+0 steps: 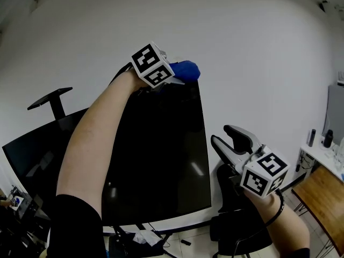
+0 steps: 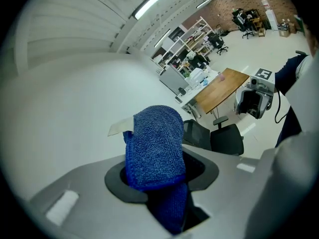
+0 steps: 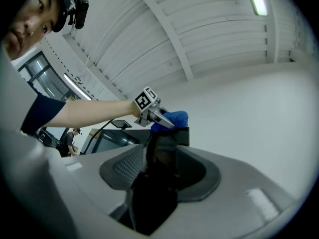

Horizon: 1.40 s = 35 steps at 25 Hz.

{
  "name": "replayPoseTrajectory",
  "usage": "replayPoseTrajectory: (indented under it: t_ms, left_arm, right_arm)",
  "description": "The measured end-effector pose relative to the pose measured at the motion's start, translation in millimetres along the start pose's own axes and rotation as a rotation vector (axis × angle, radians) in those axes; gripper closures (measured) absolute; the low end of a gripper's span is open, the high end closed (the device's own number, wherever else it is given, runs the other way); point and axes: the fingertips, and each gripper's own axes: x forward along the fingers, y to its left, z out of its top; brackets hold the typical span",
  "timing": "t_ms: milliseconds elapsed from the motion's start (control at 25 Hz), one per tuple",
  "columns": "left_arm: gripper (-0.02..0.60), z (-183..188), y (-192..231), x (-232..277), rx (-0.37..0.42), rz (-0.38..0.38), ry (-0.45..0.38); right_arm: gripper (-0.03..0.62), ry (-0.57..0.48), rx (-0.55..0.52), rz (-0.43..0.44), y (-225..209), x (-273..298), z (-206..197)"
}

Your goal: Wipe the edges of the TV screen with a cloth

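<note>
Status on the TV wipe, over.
Left gripper shut on blue cloth, at TV screen top right corner. Right gripper open, empty, off the right edge. Black chair low beside that edge.

Left gripper point(image 1: 180, 75) clamped, right gripper point(image 1: 221, 134) parted

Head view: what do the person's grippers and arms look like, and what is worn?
The left gripper and right gripper each carry a white cube with black square markers. The right one has black jaws on a white body. Dark short sleeves; a dark band on the right wrist.
</note>
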Motion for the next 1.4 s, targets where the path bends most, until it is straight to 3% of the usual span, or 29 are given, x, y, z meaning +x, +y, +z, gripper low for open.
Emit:
replayPoseTrajectory:
  t_ms: [280, 560, 720, 880, 1000, 1160, 1400]
  left_arm:
    - [0.433, 26, 5, 23, 0.019, 0.002, -0.037]
    - [0.433, 47, 3, 32, 0.057, 0.046, -0.130]
    - [0.434, 73, -11, 16, 0.076, 0.041, -0.250]
    - [0.434, 91, -51, -10, 0.072, 0.006, -0.398]
    - [0.434, 77, -83, -36, 0.035, 0.012, -0.491]
    - [0.434, 25, -128, -82, -0.092, 0.054, -0.607]
    - [0.434, -66, -246, -127, -0.292, 0.075, -0.661]
  right_arm:
    - [0.381, 0.020, 0.016, -0.037, -13, -9, -6]
    - [0.381, 0.024, 0.027, -0.068, -15, -23, -11]
    - [0.381, 0.009, 0.042, -0.074, -14, -24, -9]
    - [0.381, -0.016, 0.056, -0.059, -8, -28, -7]
    - [0.381, -0.038, 0.065, -0.037, 7, -28, -8]
    - [0.381, -0.066, 0.070, -0.007, 37, -26, -10]
    - [0.381, -0.066, 0.135, 0.072, 91, -29, -29]
